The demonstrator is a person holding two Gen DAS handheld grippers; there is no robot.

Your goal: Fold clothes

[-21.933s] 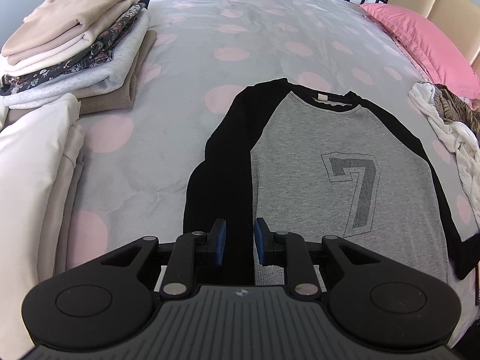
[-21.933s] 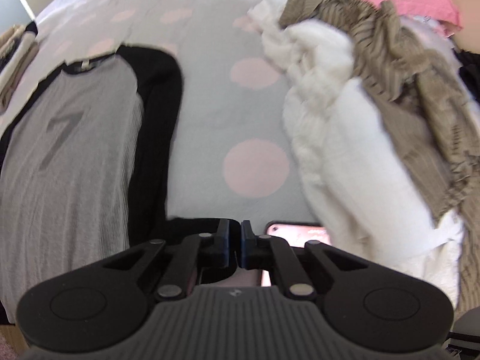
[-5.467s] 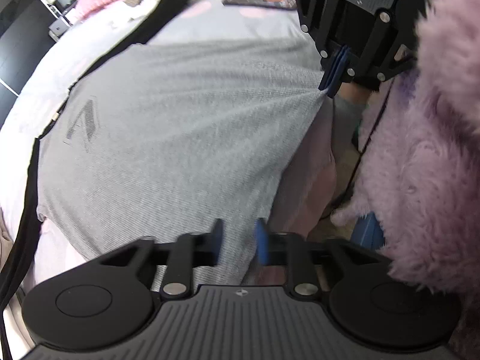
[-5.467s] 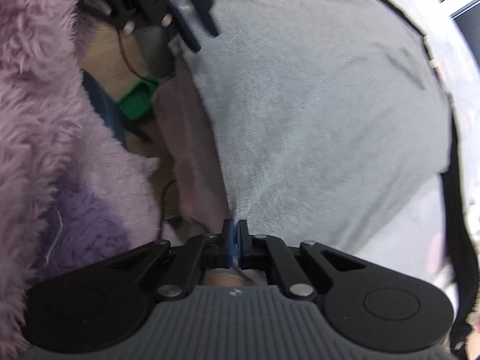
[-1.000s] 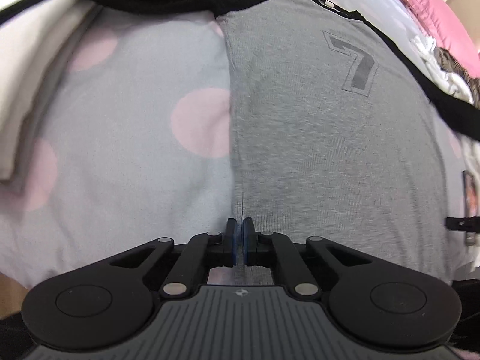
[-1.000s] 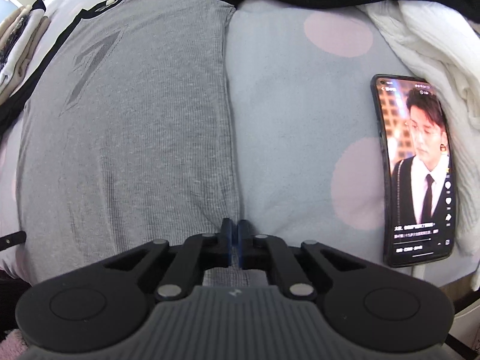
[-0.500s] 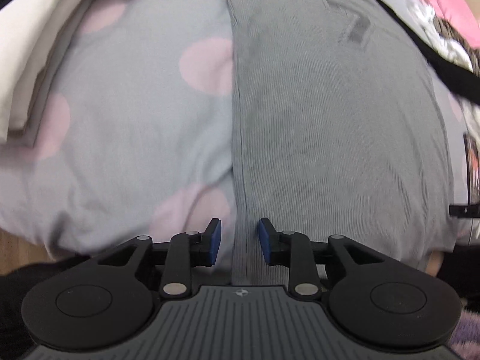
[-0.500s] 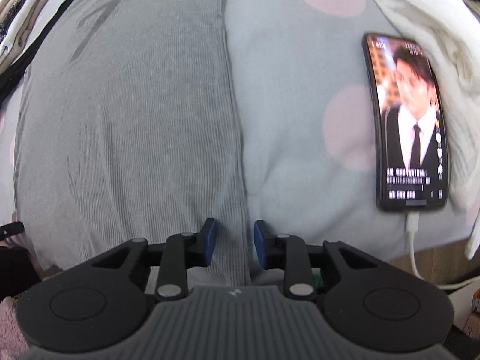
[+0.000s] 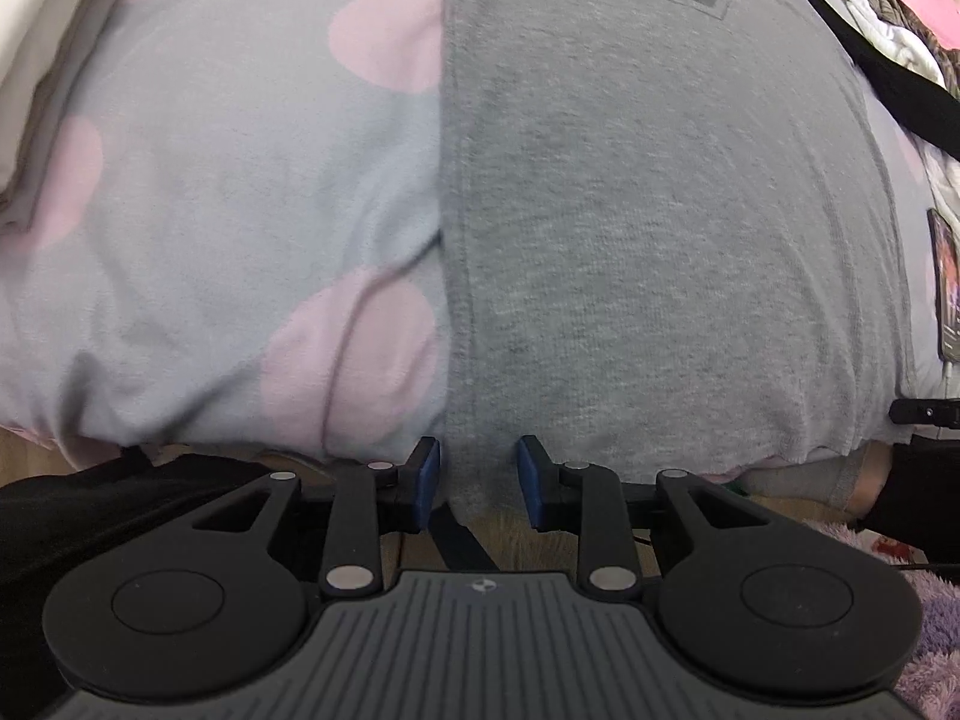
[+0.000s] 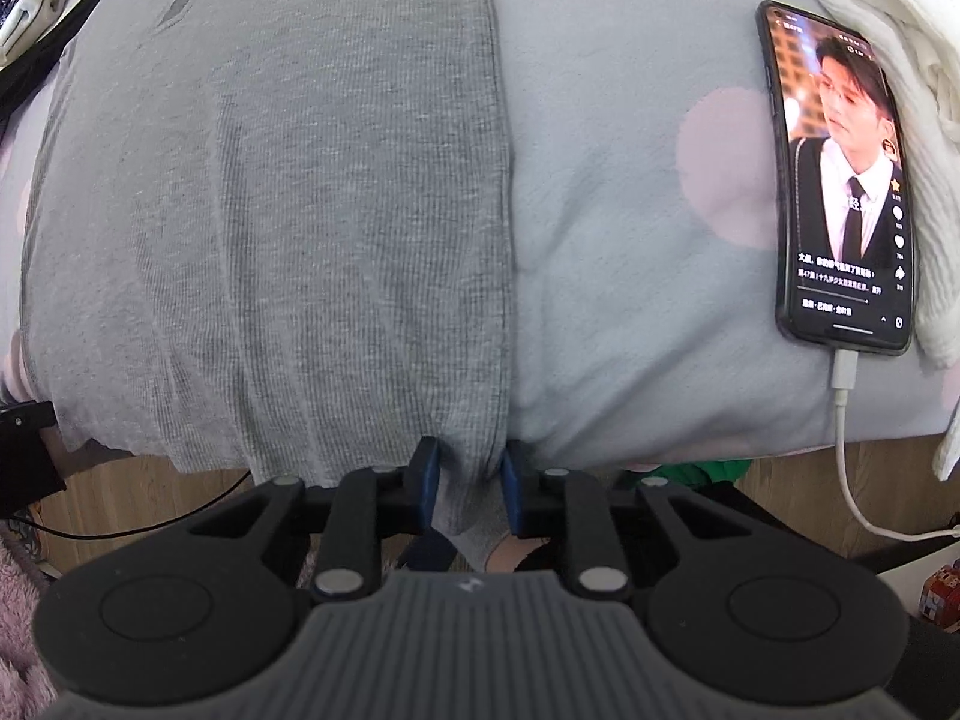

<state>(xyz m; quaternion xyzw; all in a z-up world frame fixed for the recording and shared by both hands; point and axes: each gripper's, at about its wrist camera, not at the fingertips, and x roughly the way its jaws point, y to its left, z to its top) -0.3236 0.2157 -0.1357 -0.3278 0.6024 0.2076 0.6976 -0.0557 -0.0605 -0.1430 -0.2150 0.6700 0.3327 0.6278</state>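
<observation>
A grey shirt [image 9: 660,210] with black sleeves and a printed 7 lies flat on the bed, its hem hanging over the near edge. My left gripper [image 9: 477,480] is at the hem's left corner. Its blue pads stand apart, and the fabric hangs loosely between them without being pressed. In the right wrist view the same shirt [image 10: 300,180] ends at its right side seam. There my right gripper [image 10: 469,477] straddles the hem's right corner, and its jaws are closing around the bunched cloth.
The bed cover [image 9: 240,180] is grey with pink dots. A lit phone [image 10: 840,180] with a white charging cable [image 10: 846,420] lies to the right of the shirt. A white garment [image 10: 870,30] lies beyond the phone. Wooden floor [image 10: 150,492] shows below the bed's edge.
Both grippers were shut on the hem corners and have opened. Both have drawn back toward the bed's near edge. The right jaws have narrowed a little since half a second ago.
</observation>
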